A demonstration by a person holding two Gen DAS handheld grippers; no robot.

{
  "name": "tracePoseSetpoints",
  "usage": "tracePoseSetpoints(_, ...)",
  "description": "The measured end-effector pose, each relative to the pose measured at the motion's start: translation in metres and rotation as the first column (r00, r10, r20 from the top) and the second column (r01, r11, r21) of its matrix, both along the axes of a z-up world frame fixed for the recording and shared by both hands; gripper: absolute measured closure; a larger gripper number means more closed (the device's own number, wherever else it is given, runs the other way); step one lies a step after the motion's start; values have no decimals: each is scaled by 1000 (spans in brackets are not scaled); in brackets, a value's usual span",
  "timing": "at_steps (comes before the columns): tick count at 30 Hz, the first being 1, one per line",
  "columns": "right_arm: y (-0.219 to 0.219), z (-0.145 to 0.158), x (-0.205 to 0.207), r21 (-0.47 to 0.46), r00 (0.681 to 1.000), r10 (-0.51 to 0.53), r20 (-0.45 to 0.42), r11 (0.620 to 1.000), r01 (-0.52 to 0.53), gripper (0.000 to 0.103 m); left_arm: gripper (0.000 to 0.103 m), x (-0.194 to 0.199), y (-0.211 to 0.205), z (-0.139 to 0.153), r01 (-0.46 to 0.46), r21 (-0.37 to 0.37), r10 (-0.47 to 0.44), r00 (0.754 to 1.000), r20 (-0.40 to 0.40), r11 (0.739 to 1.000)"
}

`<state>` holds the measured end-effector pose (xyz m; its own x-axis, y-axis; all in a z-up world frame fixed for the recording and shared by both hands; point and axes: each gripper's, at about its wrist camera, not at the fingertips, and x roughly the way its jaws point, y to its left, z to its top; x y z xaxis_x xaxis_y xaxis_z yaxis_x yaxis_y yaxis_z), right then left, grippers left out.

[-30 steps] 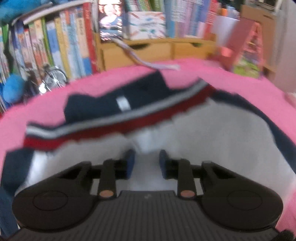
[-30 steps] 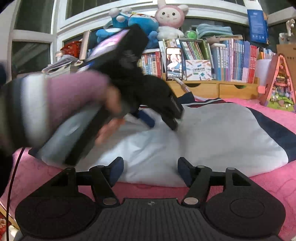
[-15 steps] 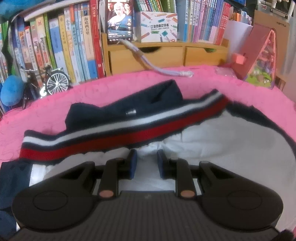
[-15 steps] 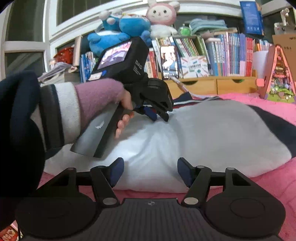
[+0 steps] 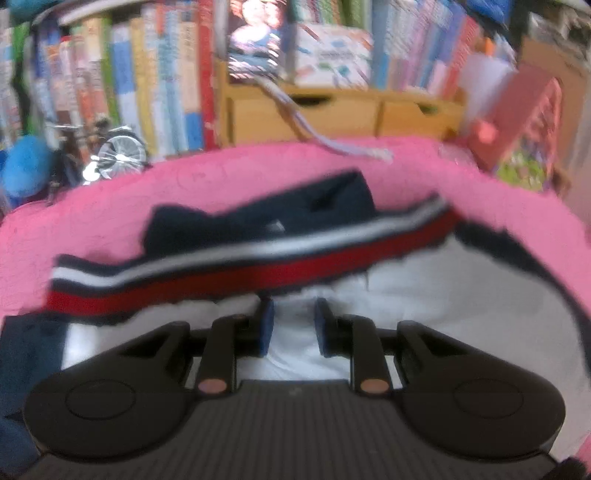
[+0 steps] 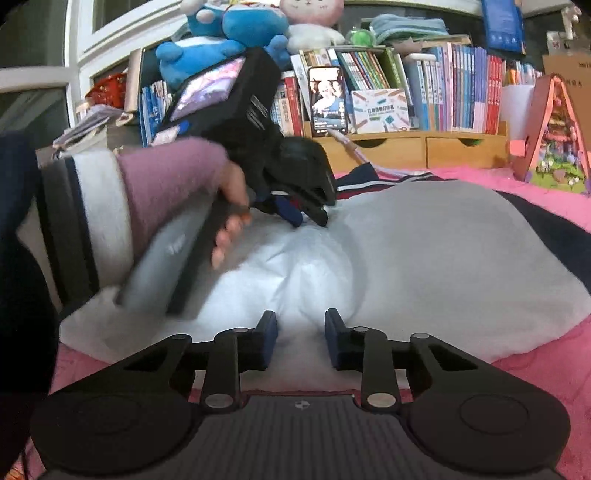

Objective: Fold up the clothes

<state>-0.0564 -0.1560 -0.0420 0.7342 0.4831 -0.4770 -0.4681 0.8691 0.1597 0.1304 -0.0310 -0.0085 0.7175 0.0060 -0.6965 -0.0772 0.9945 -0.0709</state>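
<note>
— Fingers first: how do yours stand?

— Your right gripper point(image 6: 301, 338) is closing its fingers at this moment, the two blue pads point(image 6: 269, 338) narrow now, with a soft hump of white cloth bulging up between them at the near hem. Whether the pads already press on it, I cannot tell. Your left gripper point(image 5: 291, 326) has its two fingers drawn close together, and white fabric sits between them; from the right wrist view its tips point(image 6: 312, 210) dig down into a pinched ridge of that same cloth, so you seem to be holding a fold there.

— And the garment?

— One sweatshirt point(image 6: 406, 251), lying across the pink bed cover point(image 6: 546, 373), which looks quilted and slightly fuzzy. The body is smooth white, puffed and rumpled into a broad dome. At the far end runs a ribbed band point(image 5: 258, 269) striped navy, white and red, with a navy part point(image 5: 258, 218) lying beyond it. Dark navy panels run down its right side.

— My hands?

— Your left hand point(image 6: 232, 206) wraps the black handle from behind, fingertips curled under it, the gripper tilted downward onto the cloth. A pink knitted sleeve point(image 6: 170, 188) shows, with a white-and-grey striped cuff behind it.

— Behind the bed?

— Rows of upright books point(image 6: 469, 92), two wooden drawers point(image 6: 417, 147), one phone point(image 6: 327, 99) propped against the books, and plush toys point(image 6: 229, 33) on top: blue ones and a pink-and-white one.
</note>
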Motion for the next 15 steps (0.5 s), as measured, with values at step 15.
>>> tracePoseSetpoints(15, -2, 1, 0, 21, 1000, 0, -9, 1000, 1, 73, 80, -87, -56, 17, 175, -28, -173, 923, -345, 984)
